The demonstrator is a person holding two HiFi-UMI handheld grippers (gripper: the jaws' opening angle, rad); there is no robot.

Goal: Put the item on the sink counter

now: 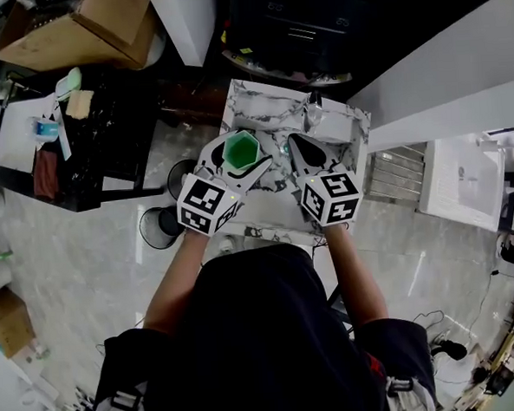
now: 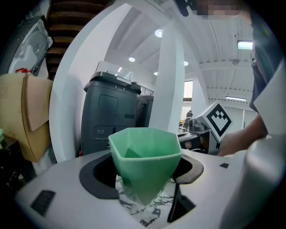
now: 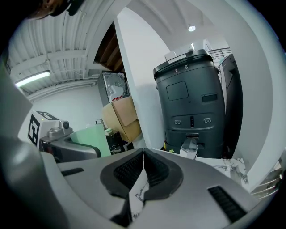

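Green plastic shows only in part: in the head view the left gripper [image 1: 247,160] covers the green cup's [image 1: 240,149] lower half, and in the right gripper view just a pale sliver of the cup [image 3: 89,138] shows behind that gripper's body. Whether the cup's narrow base touches the marble-patterned sink counter [image 1: 259,104] cannot be told; the left gripper view shows the marble [image 2: 149,211] beneath it, but the gap is unclear. The person's dark torso hides the counter's near edge, and the basin itself is hard to make out beneath the two grippers.

Behind the counter stands a dark grey machine [image 3: 194,98], with a cardboard box [image 3: 123,114] off to its side. A chrome faucet [image 3: 190,146] rises at the counter's back edge, beyond the right gripper [image 3: 143,154].

The left gripper [image 2: 143,175] grasps the cup [image 2: 144,161] upright, jaws spread wide against its faceted sides, over the counter's left part. The right gripper [image 1: 295,141] is clenched with its ribbed pads meeting and nothing between them, just beside the cup.
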